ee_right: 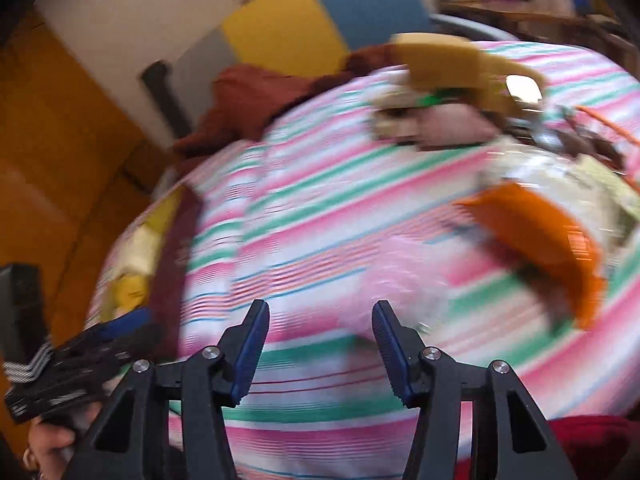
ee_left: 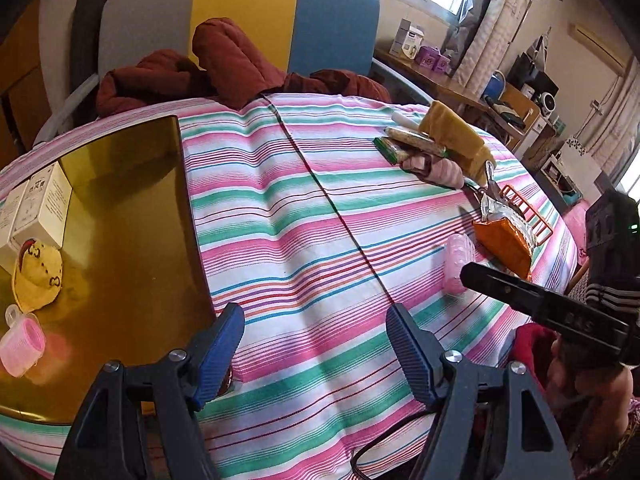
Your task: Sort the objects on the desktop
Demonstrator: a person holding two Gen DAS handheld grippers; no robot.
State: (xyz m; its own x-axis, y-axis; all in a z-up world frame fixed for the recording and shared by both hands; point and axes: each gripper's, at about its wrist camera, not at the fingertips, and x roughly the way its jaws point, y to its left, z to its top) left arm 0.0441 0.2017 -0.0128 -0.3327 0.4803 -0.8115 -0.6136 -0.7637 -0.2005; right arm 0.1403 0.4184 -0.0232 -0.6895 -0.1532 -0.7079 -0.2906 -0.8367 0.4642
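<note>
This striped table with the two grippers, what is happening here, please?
A person is sorting small things onto a gold tray. The tray holds white boxes, a yellow cap and a pink roller. The left gripper is open and empty. The right gripper, also empty, points toward another pink roller.

Blurred striped cloth [ee_right: 320, 216], orange packet [ee_right: 552, 240], parted tongs [ee_right: 320, 316]

Two pink ribbed plastic hair rollers: one [ee_left: 22, 346] on the gold tray [ee_left: 132, 240] left of the left gripper [ee_left: 316, 350], one [ee_left: 460, 262] ahead to its right. Two white printed cartons [ee_left: 38, 210] and one yellow fabric cap [ee_left: 38, 276], both far left. One orange foil-lined snack bag [ee_left: 504, 240], one orange wire rack [ee_left: 532, 210], one tan folded cloth [ee_left: 456, 136], all ahead right.
</note>
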